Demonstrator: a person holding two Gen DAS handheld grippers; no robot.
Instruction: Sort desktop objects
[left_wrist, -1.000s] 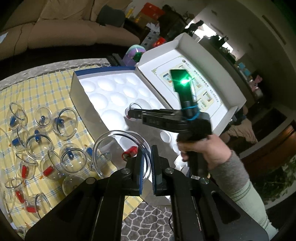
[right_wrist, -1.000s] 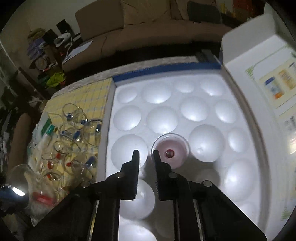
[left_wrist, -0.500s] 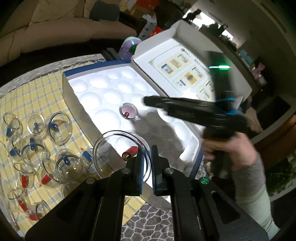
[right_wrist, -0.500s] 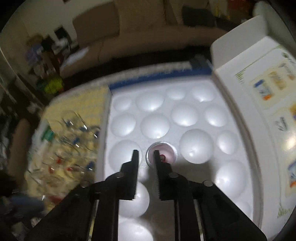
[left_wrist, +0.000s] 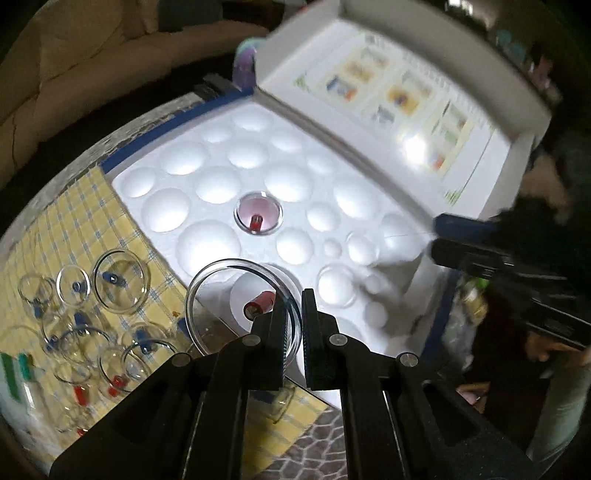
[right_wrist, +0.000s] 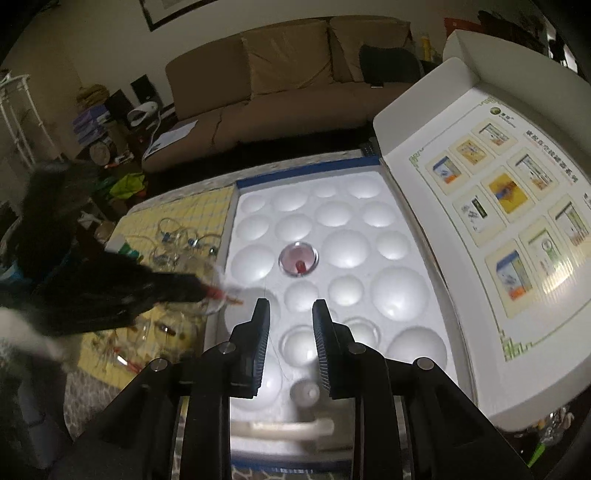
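The open white box lid (right_wrist: 491, 206) carries a printed sheet with a round green logo near its top, a column of Chinese characters down its right side too small to read, and a grid of small product pictures in blue, orange and yellow. No other writing can be made out.

The left gripper (left_wrist: 293, 325) has its fingers (left_wrist: 275, 332) drawn in narrow, pinching the rim of a large clear glass cupping cup with a red valve (left_wrist: 243, 295). That cup hangs over the near left edge of the white foam tray with round hollows (left_wrist: 369, 206), where the tray meets the yellow checked cloth (left_wrist: 85, 218). In the right wrist view the same cup shows only as a blur at the tray's left edge.

The right gripper (right_wrist: 290, 343) has its fingers (right_wrist: 260, 343) spread moderately apart with nothing between them, hovering above the near hollows of the foam tray.

A small clear cup with a red valve (right_wrist: 298, 259) sits in a hollow near the middle of the tray, mouth up, apart from both grippers.

On the checked cloth, left of the tray, lies a cluster of loose clear glass cups with blue and red valves (left_wrist: 96, 317), some touching or overlapping one another. The cloth covers the worktop (left_wrist: 147, 122), whose grey rim shows along the far edge.
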